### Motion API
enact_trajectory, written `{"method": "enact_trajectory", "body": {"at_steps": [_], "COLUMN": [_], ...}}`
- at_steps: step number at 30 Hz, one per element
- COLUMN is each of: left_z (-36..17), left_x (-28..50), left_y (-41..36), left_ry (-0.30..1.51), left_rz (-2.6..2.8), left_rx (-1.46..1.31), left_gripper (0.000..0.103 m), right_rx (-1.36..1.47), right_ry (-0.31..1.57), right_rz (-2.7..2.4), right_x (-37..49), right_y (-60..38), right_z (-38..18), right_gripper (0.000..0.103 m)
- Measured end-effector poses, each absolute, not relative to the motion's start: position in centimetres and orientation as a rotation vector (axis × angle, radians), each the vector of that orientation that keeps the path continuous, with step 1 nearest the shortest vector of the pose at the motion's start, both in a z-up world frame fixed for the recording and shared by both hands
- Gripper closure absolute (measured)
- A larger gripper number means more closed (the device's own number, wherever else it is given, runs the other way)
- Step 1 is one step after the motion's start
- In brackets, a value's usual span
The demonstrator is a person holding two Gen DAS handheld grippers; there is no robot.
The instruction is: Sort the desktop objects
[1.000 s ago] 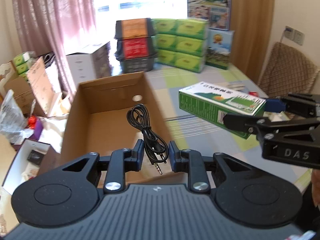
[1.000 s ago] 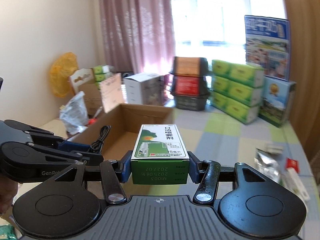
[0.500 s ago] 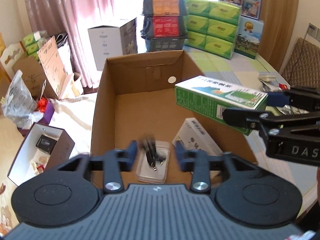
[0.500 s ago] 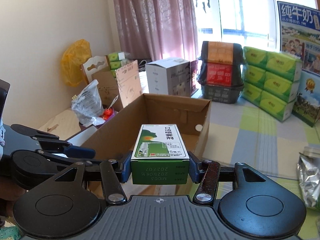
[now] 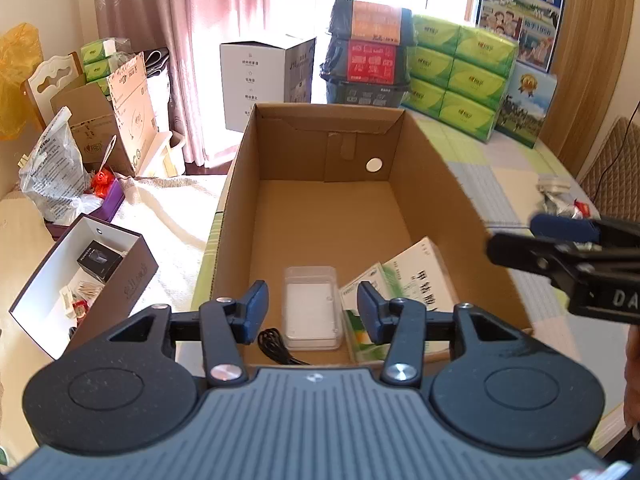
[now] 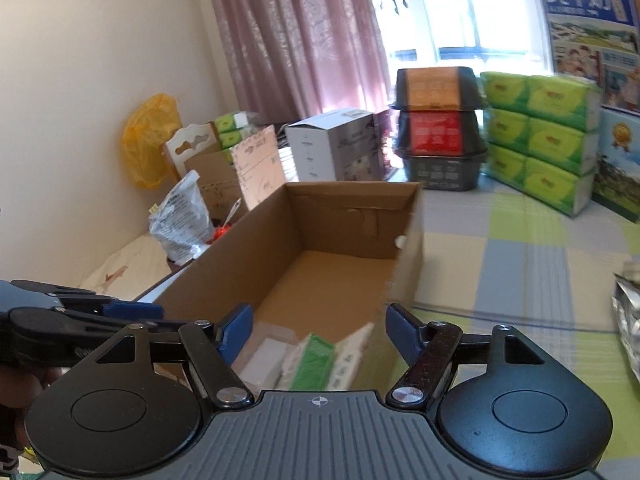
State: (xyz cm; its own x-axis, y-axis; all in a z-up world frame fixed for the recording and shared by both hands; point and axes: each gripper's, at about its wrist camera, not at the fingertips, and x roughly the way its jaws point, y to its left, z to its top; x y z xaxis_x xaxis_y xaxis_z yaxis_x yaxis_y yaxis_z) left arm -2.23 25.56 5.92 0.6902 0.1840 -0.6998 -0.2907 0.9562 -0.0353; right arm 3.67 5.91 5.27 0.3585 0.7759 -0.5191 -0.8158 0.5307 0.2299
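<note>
Both loads now lie in cardboard box (image 5: pixel 424 184), lower frame: black cable (image 5: pixel 276 346), green carton (image 6: pixel 312 364). Left tool (image 5: pixel 312 312) and right tool (image 6: pixel 320 334) released, empty; next pickup due.

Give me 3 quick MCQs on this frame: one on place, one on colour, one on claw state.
1. Where does the black cable lie?
A. on the checked cloth
B. in the cardboard box, left of the clear plastic case
C. in the left claw

2. What colour is the tissue stack behind the box?
A. green
B. blue
C. white

3. How do the claws stand?
A. both shut
B. left shut, right open
C. both open, holding nothing

Key:
1 B, the cable coils on the box floor beside the case.
2 A, every pack's wrapper is green.
3 C, the left claw and right claw both show wide gaps with nothing between them; the green medicine box lies in the box.
</note>
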Motion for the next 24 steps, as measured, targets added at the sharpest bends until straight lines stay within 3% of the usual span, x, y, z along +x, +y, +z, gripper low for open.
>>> {"method": "enact_trajectory", "body": {"at_steps": [6, 10, 24], "left_z": [7.3, 8.1, 9.3], "left_x": [-3.2, -3.6, -4.7], "left_y": [22.9, 20.3, 12.1], "left_ry": [0.741, 0.733, 0.717], "left_rz": [0.25, 0.22, 0.13], "left_rx": [-0.153, -0.147, -0.146], "left_gripper": [0.049, 0.044, 0.017], "right_rx": [-0.056, -0.056, -0.061], "right_ry": [0.644, 0.647, 0.623], "right_rz": [0.939, 0.876, 0.776], "right_x": [3.5, 3.3, 2.6], "right_y": [0.4, -3.2, -12.3], "right_z": [5.6, 6.0, 8.0], "right_gripper": [0.027, 0.018, 0.002]}}
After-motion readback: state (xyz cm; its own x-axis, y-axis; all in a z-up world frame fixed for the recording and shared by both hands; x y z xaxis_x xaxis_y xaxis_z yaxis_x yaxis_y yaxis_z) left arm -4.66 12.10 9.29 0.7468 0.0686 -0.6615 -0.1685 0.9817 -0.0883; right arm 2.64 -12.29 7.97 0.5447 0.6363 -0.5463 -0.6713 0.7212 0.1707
